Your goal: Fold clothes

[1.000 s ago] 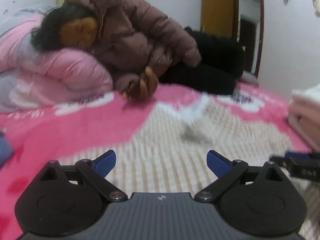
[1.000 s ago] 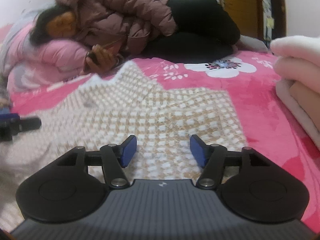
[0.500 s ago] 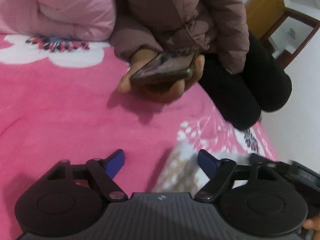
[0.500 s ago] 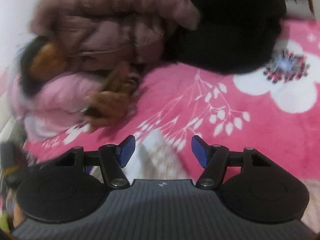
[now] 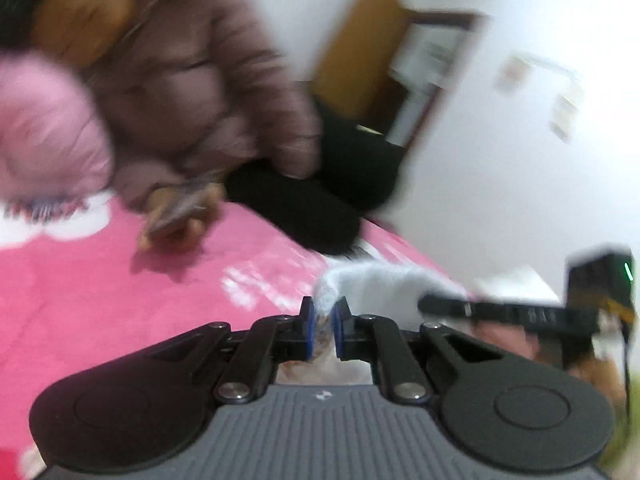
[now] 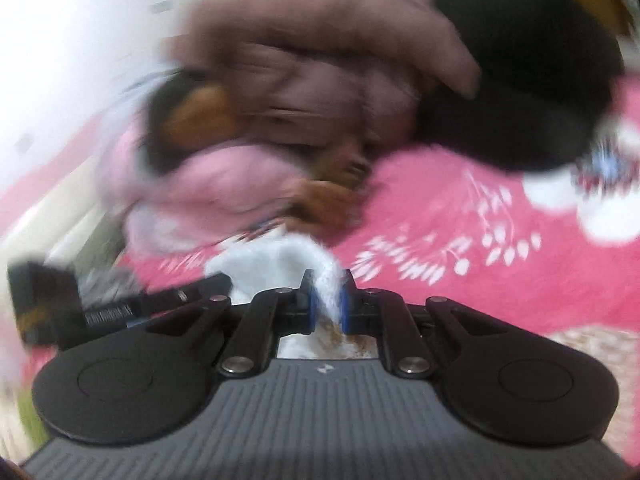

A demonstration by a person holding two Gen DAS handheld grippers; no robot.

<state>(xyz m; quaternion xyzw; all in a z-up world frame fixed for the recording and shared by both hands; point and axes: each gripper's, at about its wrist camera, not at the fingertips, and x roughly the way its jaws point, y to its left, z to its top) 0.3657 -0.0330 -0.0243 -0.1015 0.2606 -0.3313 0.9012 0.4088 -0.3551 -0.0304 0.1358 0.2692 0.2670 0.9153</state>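
The garment is a white and tan checked knit piece (image 5: 372, 284) lying on the pink bed. My left gripper (image 5: 323, 326) is shut on its far edge, with white cloth bunched between the blue pads. My right gripper (image 6: 327, 300) is shut on the same edge of the garment (image 6: 276, 258), a short way to the right. Each gripper shows in the other's view: the right one (image 5: 520, 314) at the right, the left one (image 6: 108, 308) at the left. More checked cloth (image 6: 592, 340) lies at the lower right. Both views are blurred.
A person in a brown puffer jacket (image 5: 200, 80) lies across the far side of the bed, holding a phone (image 5: 180, 212) just beyond the garment. A pink pillow (image 5: 44, 136) is at the left. The pink flowered blanket (image 6: 500, 260) covers the bed.
Both grippers were open above the garment's far edge; now both have closed on that edge. Both cameras have tilted upward and the views have blurred.
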